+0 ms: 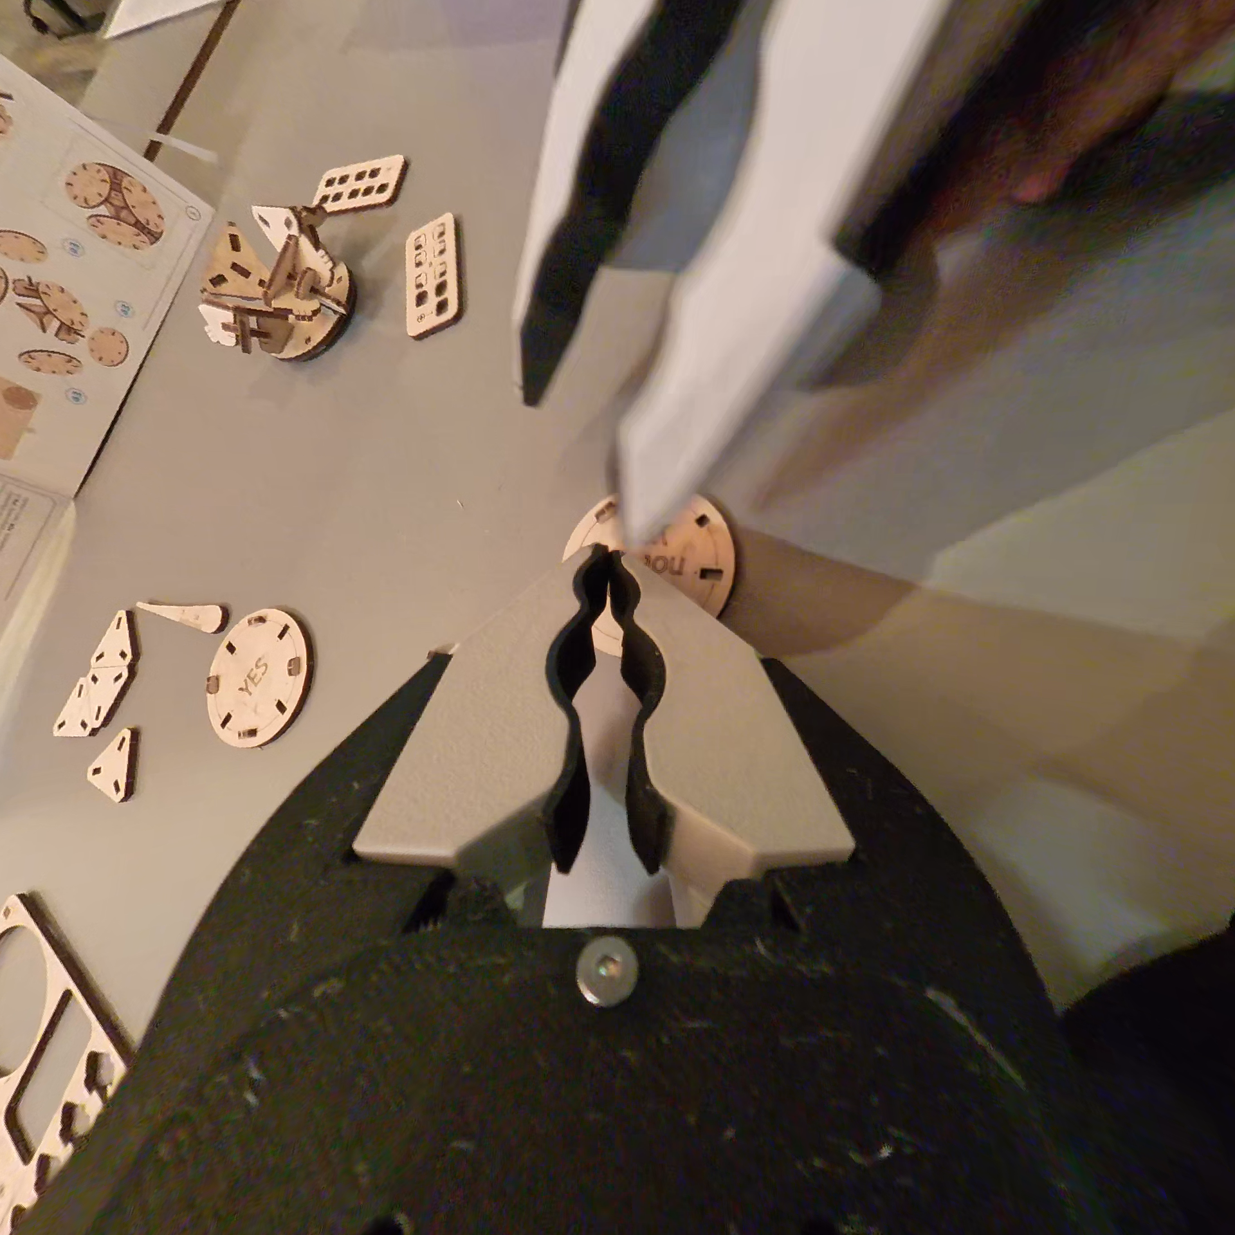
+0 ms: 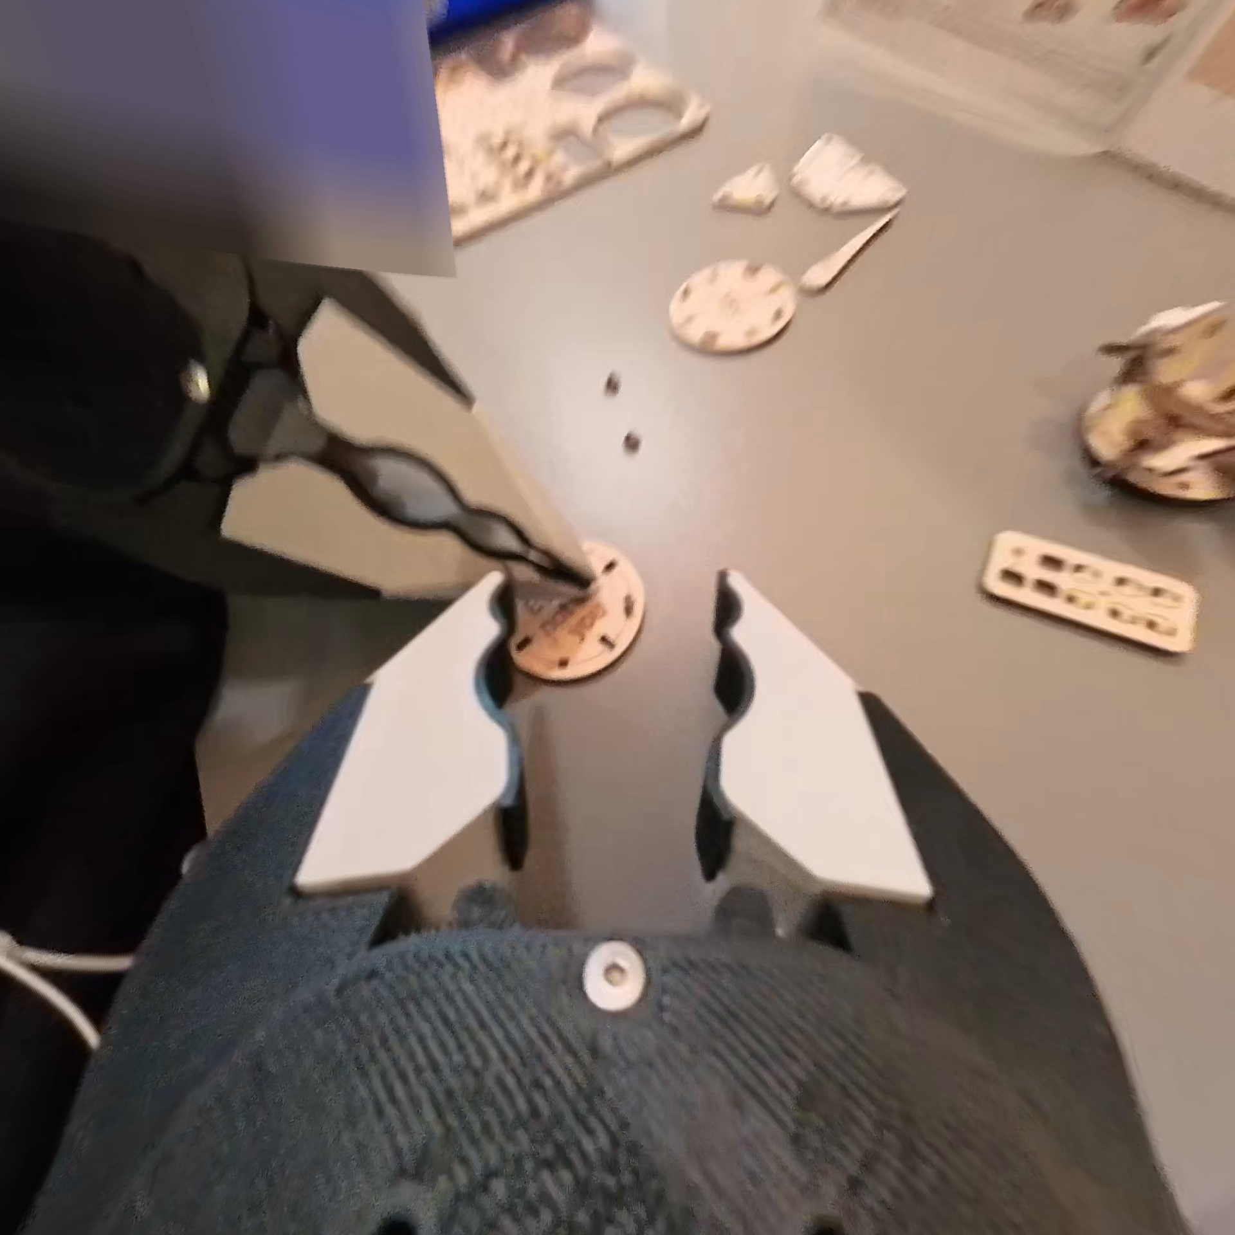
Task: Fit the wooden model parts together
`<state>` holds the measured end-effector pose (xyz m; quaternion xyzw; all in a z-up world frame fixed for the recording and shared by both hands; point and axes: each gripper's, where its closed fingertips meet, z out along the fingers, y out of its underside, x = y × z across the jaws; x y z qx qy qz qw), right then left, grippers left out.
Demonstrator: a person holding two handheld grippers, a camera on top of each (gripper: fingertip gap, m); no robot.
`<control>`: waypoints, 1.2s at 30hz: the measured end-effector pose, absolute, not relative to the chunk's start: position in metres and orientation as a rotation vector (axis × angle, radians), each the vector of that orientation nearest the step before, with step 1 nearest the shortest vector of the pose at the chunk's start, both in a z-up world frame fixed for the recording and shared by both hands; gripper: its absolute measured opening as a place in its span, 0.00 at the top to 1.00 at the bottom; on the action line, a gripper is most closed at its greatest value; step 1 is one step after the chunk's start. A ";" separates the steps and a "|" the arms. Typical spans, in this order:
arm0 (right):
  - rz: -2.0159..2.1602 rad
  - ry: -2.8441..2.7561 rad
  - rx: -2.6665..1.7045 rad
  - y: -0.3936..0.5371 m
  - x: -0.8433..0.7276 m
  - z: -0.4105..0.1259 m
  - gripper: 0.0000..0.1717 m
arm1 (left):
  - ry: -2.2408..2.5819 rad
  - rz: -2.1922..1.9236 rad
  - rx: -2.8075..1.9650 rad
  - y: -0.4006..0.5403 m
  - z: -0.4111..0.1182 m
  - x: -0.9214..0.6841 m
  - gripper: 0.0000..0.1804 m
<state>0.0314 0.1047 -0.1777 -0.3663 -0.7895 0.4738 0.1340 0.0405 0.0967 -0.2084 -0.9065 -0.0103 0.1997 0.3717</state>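
Note:
A round wooden disc [image 1: 695, 561] with slots around its rim lies flat on the grey table [image 1: 401, 468]. My left gripper [image 1: 608, 558] is shut, and its closed tips rest on the disc's top. The right wrist view shows the same: the left gripper [image 2: 571, 575] comes in from the left with its tips on the disc [image 2: 588, 635]. My right gripper [image 2: 611, 585] is open and holds nothing. Its left finger [image 2: 468, 641] stands at the disc's edge. In the left wrist view one of its fingers [image 1: 675, 414] is blurred, and its tip is on or just above the disc.
A second slotted disc [image 1: 260, 675], triangular pieces [image 1: 100, 675] and a teardrop piece [image 1: 190, 615] lie to the left. A partly built wooden model [image 1: 281, 294], two slotted plates [image 1: 434, 277], an instruction sheet [image 1: 80, 267] and a cut-out sheet [image 1: 40, 989] are about. Two small dark bits [image 2: 630, 441] lie nearby. Only a small space, under 4 cm, lies between the two pairs of fingers.

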 end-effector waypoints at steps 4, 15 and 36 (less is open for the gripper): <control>1.891 -1.750 -1.110 0.131 0.006 -0.098 0.90 | -0.013 0.543 -2.322 0.097 -0.208 0.040 1.00; 2.124 -1.159 -0.916 0.099 -0.042 -0.042 1.00 | 0.006 0.587 -2.319 0.097 -0.208 0.040 1.00; 1.808 -1.429 -0.808 0.065 -0.061 -0.069 1.00 | 0.003 0.585 -2.320 0.097 -0.209 0.040 1.00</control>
